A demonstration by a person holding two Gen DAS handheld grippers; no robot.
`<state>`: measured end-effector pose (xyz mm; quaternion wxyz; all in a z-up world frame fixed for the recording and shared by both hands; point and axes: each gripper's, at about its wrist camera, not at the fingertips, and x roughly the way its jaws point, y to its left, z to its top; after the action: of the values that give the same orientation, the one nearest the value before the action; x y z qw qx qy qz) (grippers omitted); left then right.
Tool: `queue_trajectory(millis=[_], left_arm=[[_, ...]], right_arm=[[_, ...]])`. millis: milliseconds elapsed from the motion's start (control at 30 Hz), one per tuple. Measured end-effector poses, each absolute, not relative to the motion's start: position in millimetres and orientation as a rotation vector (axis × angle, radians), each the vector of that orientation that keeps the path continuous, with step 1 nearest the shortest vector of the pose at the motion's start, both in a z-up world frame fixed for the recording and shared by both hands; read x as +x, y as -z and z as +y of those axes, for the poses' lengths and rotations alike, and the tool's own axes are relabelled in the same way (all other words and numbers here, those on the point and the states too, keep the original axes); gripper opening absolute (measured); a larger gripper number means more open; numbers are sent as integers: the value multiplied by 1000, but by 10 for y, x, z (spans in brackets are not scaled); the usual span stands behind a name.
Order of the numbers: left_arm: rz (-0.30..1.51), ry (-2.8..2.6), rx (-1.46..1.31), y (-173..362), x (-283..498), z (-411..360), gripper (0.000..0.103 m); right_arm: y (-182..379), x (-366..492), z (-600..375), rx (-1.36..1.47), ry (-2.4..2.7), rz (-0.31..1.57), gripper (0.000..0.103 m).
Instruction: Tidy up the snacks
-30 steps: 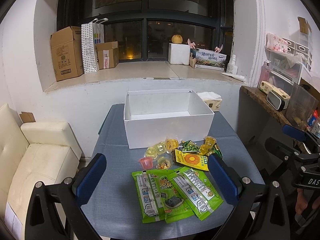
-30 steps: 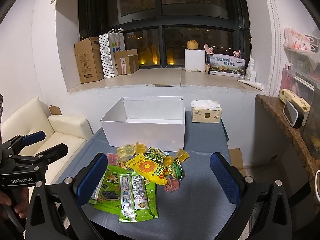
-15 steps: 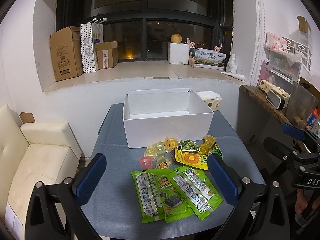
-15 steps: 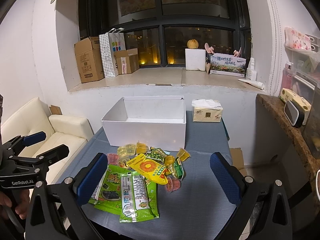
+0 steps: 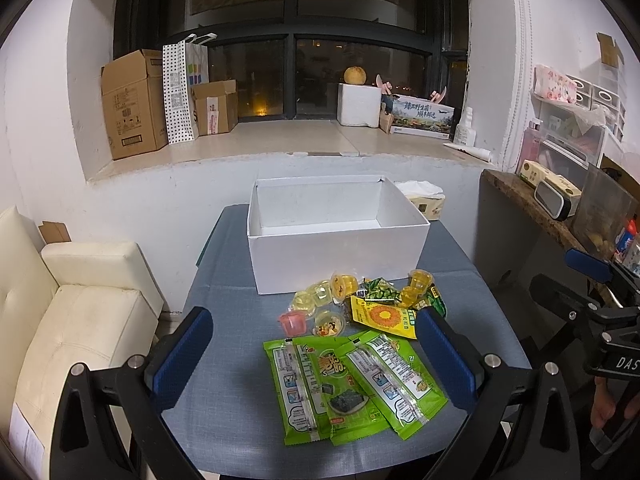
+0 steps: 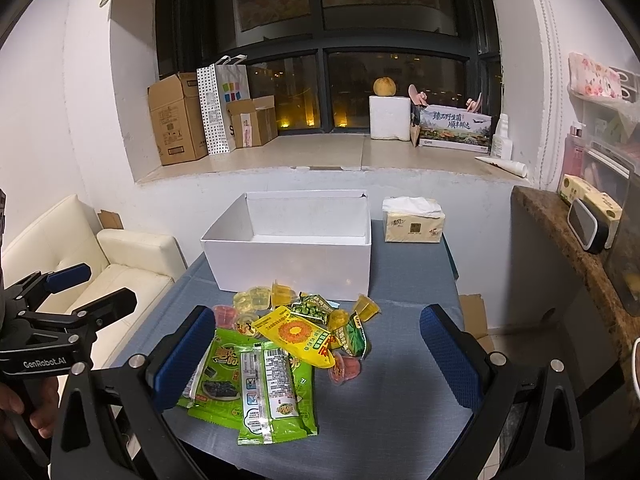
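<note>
- On the blue-grey table (image 5: 224, 396), at twelve o'clock from both your tools, the white box (image 5: 336, 264) stands open with nothing visible inside; no snack is in it yet.
- Just in front of its near wall lies the heap: green packets (image 5: 352, 384) nearest you, the yellow sunflower packet (image 5: 384, 316) overlapping them, jelly cups (image 5: 344, 284) and small green pouches (image 6: 312, 308) crowded behind.
- Your risk, as I judge it, is the overlap: pinch one green packet and you may drag its neighbours, or knock the light cups rolling.
- A glossy flat packet could also slip from the pads if you catch only an edge.
- Your left gripper (image 5: 316, 356) hovers above the near table edge, jaws wide apart, holding nothing, aimed at twelve o'clock over the green packets.
- Your right gripper (image 6: 320, 356) sits at three o'clock of it, likewise spread and empty, level, pointing at the box.
- Each tool's handle shows a hand (image 6: 16, 404) low at the frame's side.
</note>
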<state>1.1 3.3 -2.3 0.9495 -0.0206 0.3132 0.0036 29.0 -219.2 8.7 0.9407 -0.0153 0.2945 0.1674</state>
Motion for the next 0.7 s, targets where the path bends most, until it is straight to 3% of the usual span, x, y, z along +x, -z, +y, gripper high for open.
queue_trajectory(millis=[700], left_arm=[[640,-7,-48,23,32,66,103]], right_arm=[[-14,330,-2177,-28,-351,618,103]])
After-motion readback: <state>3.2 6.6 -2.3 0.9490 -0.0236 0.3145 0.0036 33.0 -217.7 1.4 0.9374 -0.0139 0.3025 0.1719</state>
